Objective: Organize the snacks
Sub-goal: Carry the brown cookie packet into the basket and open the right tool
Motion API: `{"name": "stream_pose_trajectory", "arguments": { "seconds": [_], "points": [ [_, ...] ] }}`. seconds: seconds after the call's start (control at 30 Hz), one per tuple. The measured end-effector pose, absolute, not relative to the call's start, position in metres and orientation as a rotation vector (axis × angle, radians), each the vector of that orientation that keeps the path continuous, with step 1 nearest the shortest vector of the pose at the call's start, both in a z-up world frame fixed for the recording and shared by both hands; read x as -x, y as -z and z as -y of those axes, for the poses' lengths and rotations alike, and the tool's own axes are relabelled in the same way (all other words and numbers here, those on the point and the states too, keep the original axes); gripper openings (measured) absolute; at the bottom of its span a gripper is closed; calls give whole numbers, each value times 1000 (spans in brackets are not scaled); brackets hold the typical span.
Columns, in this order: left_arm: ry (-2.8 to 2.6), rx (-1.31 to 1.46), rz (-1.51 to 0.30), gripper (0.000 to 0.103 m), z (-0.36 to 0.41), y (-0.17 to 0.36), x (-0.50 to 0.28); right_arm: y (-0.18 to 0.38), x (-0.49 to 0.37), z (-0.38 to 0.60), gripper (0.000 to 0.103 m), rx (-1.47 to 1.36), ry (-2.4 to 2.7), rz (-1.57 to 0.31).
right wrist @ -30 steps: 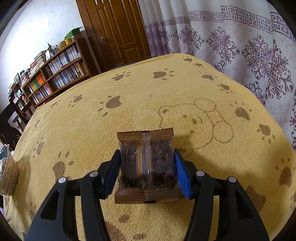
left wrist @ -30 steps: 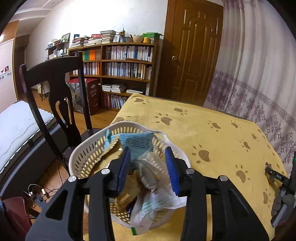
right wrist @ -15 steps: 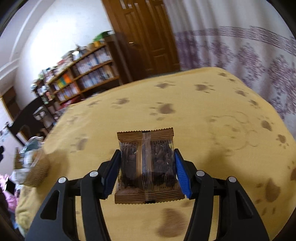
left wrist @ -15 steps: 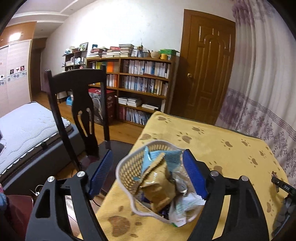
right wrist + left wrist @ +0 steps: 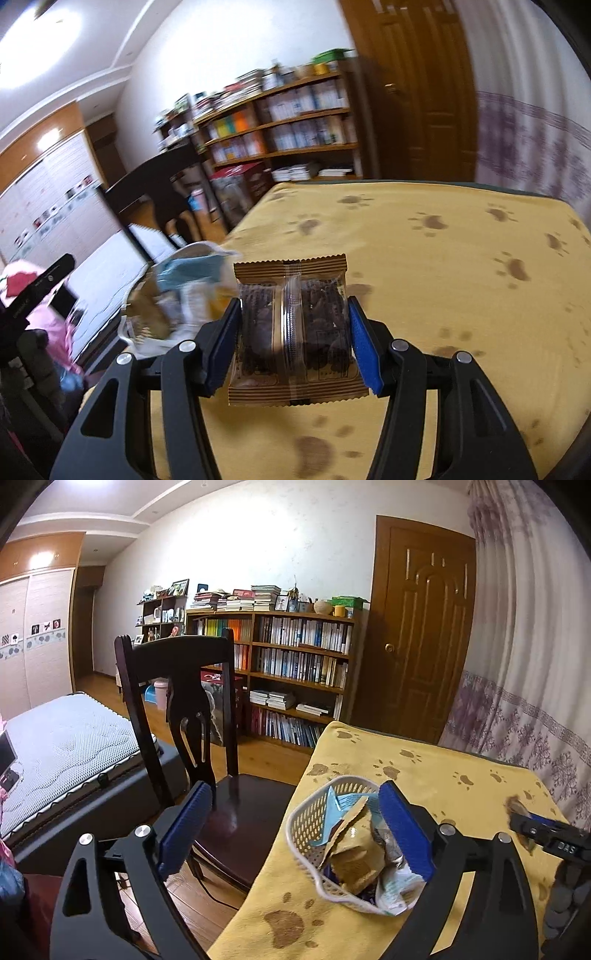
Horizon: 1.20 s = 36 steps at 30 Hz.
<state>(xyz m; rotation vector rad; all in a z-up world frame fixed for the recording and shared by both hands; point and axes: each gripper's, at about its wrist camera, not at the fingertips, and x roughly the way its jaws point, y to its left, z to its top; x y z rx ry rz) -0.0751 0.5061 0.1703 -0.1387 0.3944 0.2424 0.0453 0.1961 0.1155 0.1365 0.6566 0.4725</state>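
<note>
My right tool (image 5: pixel 293 332) is clamped on a brown snack pack (image 5: pixel 293 328), held above the yellow-clothed bench (image 5: pixel 461 266). My left tool (image 5: pixel 295 827) hangs with its pads wide apart and nothing between them, above the white basket (image 5: pixel 306 823) of wrappers near the bench's edge. A dark chair (image 5: pixel 177 716) stands just beside that edge

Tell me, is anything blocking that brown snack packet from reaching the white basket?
Nothing visible stands between them. The right gripper holds the brown snack packet above bare yellow cloth, and the white basket, already heaped with wrappers, is open on top.
</note>
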Motion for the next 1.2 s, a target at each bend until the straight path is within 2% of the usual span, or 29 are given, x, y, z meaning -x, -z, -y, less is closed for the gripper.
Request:
{"name": "stream_pose_trajectory", "arguments": {
  "seconds": [0.77, 1.2],
  "points": [
    [-281, 227, -389, 96, -559, -147, 99, -100, -68, -384, 56, 105, -639, -740],
    [-268, 224, -416, 97, -559, -139, 92, -97, -78, -392, 58, 111, -656, -754]
  ]
}}
